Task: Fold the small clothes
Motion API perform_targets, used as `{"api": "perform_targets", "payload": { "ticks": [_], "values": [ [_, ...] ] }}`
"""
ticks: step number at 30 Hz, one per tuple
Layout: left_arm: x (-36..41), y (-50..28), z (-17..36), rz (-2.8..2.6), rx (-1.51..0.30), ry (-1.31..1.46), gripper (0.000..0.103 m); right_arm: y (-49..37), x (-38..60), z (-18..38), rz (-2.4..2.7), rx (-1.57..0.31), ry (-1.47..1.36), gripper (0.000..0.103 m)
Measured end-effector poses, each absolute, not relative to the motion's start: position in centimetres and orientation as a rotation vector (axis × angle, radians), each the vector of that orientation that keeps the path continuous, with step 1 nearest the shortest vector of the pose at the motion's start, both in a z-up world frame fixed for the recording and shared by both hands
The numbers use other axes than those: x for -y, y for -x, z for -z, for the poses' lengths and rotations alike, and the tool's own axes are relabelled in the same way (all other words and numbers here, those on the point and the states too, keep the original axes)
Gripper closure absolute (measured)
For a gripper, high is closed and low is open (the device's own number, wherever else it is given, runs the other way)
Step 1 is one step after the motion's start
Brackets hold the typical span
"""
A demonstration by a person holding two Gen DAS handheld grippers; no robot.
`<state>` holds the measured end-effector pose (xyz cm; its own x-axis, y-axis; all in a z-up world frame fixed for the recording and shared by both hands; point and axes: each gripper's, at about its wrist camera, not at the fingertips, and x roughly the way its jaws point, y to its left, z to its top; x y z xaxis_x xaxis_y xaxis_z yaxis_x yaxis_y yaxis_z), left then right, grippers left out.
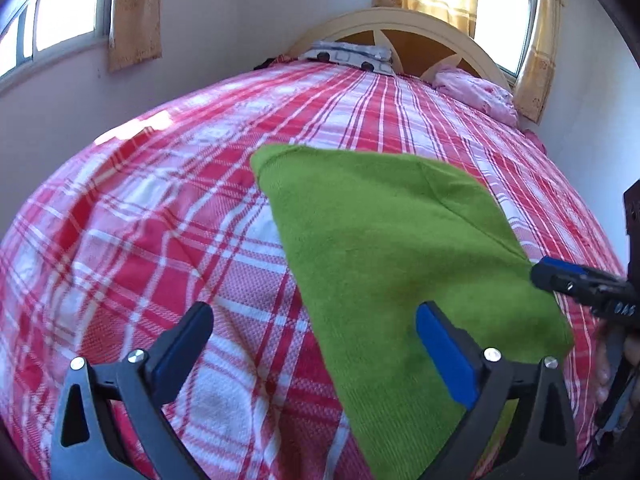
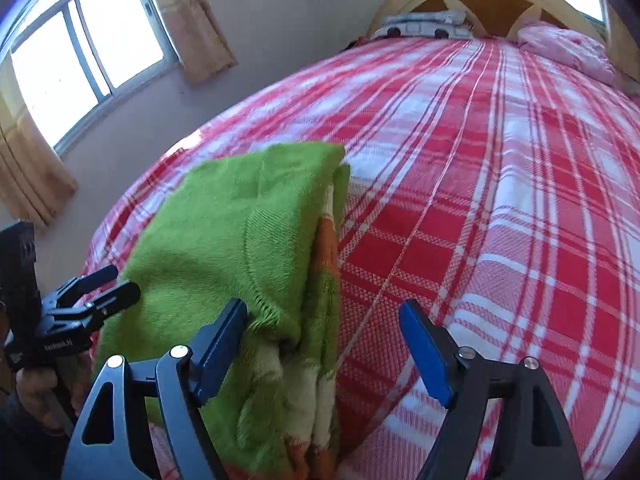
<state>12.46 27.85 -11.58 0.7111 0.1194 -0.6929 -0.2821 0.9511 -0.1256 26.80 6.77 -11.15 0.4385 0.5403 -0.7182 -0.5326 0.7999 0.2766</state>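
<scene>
A green knitted garment (image 1: 384,240) lies folded on the red and white checked bedspread (image 1: 160,208). In the right wrist view the garment (image 2: 240,232) shows several layers, with orange and cream stripes along its right edge. My left gripper (image 1: 314,328) is open, its right finger over the garment's near part, nothing held. My right gripper (image 2: 324,324) is open over the garment's near right edge, its left finger touching the knit. The right gripper also shows at the garment's right edge in the left wrist view (image 1: 560,276). The left gripper shows at the garment's left edge in the right wrist view (image 2: 108,286).
A cream and wood headboard (image 1: 400,28) stands at the far end of the bed. A grey patterned pillow (image 1: 352,54) and a pink pillow (image 1: 476,92) lie by it. Curtained windows (image 2: 80,52) are in the walls to the left and behind the bed.
</scene>
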Motion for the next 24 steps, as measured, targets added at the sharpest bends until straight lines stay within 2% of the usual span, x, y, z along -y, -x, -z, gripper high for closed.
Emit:
{"api": "perform_targets", "payload": {
  "ticks": [4,11,24],
  "values": [
    [-26.6,-11.1,9.2,-0.238,-0.681,0.172,0.000,-23.7,-5.1,8.1,-0.651,-0.783,-0.088,0.023],
    [-25.3,-9.3,4.8,-0.185,-0.547,0.179,0.000,-19.3,-3.8,3.8,-0.625,-0.638,-0.037,0.023],
    [-24.9,-8.6,3.7,-0.180,-0.505,0.182,0.000,-16.9,-4.2,2.4,-0.666,-0.587,-0.035,0.023]
  ]
}}
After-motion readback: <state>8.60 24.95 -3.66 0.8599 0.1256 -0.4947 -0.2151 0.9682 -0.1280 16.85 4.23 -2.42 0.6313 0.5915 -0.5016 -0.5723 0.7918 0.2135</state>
